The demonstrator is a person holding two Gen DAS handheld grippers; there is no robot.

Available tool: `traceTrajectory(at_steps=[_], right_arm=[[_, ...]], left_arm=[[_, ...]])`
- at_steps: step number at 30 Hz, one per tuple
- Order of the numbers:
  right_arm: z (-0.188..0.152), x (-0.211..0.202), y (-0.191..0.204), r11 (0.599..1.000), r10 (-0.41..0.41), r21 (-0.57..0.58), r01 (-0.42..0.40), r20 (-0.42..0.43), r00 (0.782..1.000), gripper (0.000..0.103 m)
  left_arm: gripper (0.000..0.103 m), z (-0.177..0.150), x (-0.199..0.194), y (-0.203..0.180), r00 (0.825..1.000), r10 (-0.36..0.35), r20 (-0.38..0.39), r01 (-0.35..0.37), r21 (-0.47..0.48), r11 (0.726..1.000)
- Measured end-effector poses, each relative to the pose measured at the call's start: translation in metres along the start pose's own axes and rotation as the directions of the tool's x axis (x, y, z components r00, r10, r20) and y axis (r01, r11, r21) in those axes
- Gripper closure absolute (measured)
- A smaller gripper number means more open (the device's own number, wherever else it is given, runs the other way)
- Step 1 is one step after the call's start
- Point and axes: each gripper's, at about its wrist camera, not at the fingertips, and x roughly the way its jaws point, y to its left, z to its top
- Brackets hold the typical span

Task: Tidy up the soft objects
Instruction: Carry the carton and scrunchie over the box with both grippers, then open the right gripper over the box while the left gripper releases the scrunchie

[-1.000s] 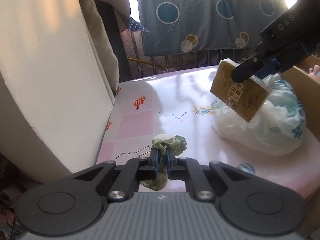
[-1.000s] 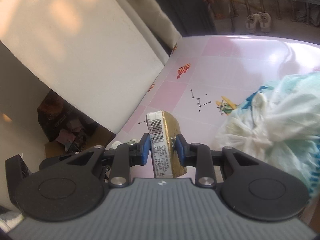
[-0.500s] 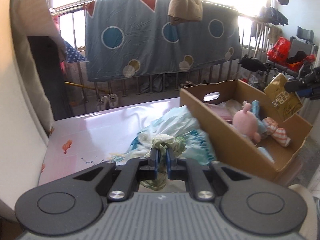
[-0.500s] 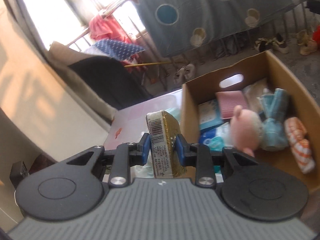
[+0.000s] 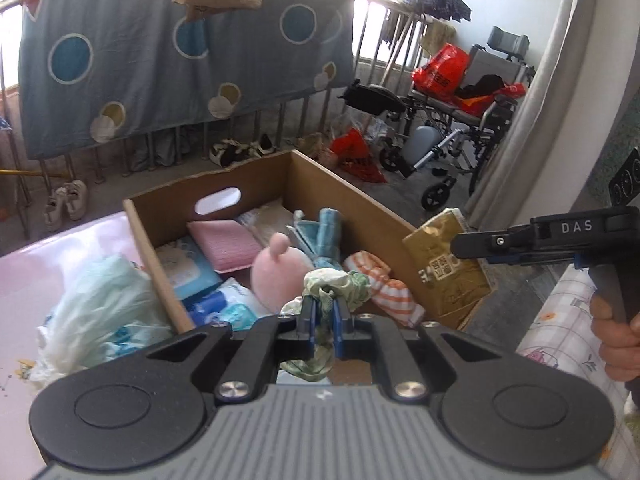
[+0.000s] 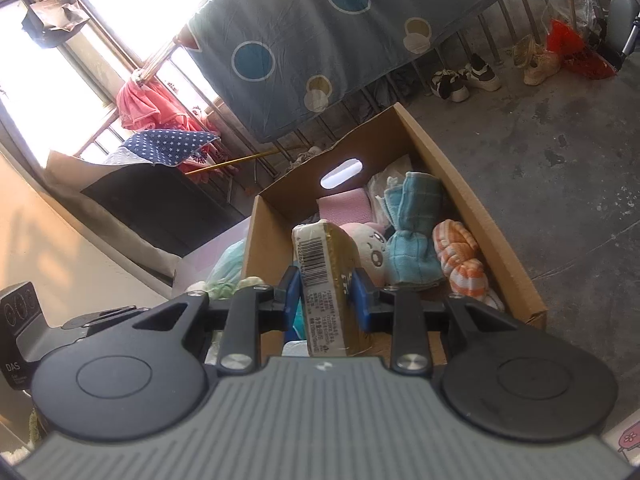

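My left gripper (image 5: pixel 322 314) is shut on a crumpled green-and-white cloth (image 5: pixel 334 285) and holds it over the near end of an open cardboard box (image 5: pixel 348 190). My right gripper (image 6: pixel 325 294) is shut on a gold tissue pack (image 6: pixel 326 276) with a barcode, held above the same box (image 6: pixel 496 232). From the left wrist view the tissue pack (image 5: pixel 448 268) hangs at the box's right wall. Inside lie a pink plush (image 5: pixel 280 274), a blue towel (image 6: pixel 412 240), an orange striped cloth (image 6: pixel 460 256) and a pink pad (image 5: pixel 226 242).
A white plastic bag (image 5: pixel 100 312) lies on the pink table (image 5: pixel 24 280) left of the box. A blue spotted blanket (image 5: pixel 160 52) hangs on a railing behind. A wheelchair (image 5: pixel 448 120) and shoes stand on the grey floor to the right.
Both grippers have swung right from the pink table to the cardboard box, carrying the cloth and the tissue pack. The box now fills the middle of both views.
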Motion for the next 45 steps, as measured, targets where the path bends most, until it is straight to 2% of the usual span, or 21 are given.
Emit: traceTrajectory(at_steps=[3,7,11,13,17,21,26,32,36,37,40,45], right_arm=[[0.002,-0.001,-0.014,1.0,-0.007,0.012,0.007,-0.006,1.0,0.076],[0.003,0.004,-0.032,0.999,-0.013,0.038,0.013,-0.02,1.0,0.076],[0.005,0.015,-0.047,0.998,-0.017,0.064,0.02,-0.047,0.999,0.076],[0.004,0.021,-0.052,0.997,-0.016,0.069,0.021,-0.065,0.998,0.076],[0.007,0.036,-0.053,0.998,-0.014,0.061,0.02,-0.097,0.995,0.076],[0.009,0.051,-0.049,0.999,-0.014,0.042,0.019,-0.13,0.991,0.076],[0.01,0.067,-0.038,0.998,-0.057,-0.015,0.056,-0.169,0.984,0.076],[0.009,0.083,-0.032,0.997,-0.066,-0.046,0.057,-0.225,0.972,0.075],[0.01,0.098,-0.03,0.998,-0.043,-0.049,0.03,-0.278,0.96,0.074],[0.01,0.104,-0.03,0.997,-0.059,-0.064,0.041,-0.296,0.953,0.073],[0.01,0.115,-0.029,0.972,-0.221,-0.141,0.186,-0.304,0.927,0.07],[0.01,0.109,-0.025,0.969,-0.227,-0.16,0.19,-0.264,0.937,0.067]], left_arm=[[0.094,0.002,0.036,-0.01,0.997,-0.035,-0.061,0.034,-0.024,0.999],[0.091,-0.002,0.082,-0.014,0.988,-0.03,-0.151,0.025,-0.038,0.999],[0.084,-0.017,0.123,-0.013,0.96,0.024,-0.278,-0.032,-0.024,0.999],[0.082,-0.022,0.13,-0.011,0.95,0.013,-0.313,-0.024,-0.032,0.999],[0.067,-0.022,0.125,-0.009,0.954,0.007,-0.299,-0.015,-0.026,1.0],[0.066,-0.018,0.113,-0.006,0.961,0.008,-0.277,-0.013,-0.018,1.0],[0.064,-0.015,0.091,0.0,0.97,0.01,-0.242,-0.016,-0.023,1.0],[0.06,-0.011,0.063,0.011,0.982,0.007,-0.186,-0.019,-0.06,0.998],[0.058,-0.009,0.051,0.019,0.987,-0.012,-0.161,-0.006,-0.109,0.994],[0.058,-0.009,0.049,0.021,0.988,-0.009,-0.155,-0.009,-0.114,0.993],[0.058,-0.009,0.047,0.023,0.989,0.014,-0.149,-0.032,-0.115,0.993],[0.055,-0.011,0.041,0.025,0.99,0.035,-0.139,-0.05,-0.105,0.993]])
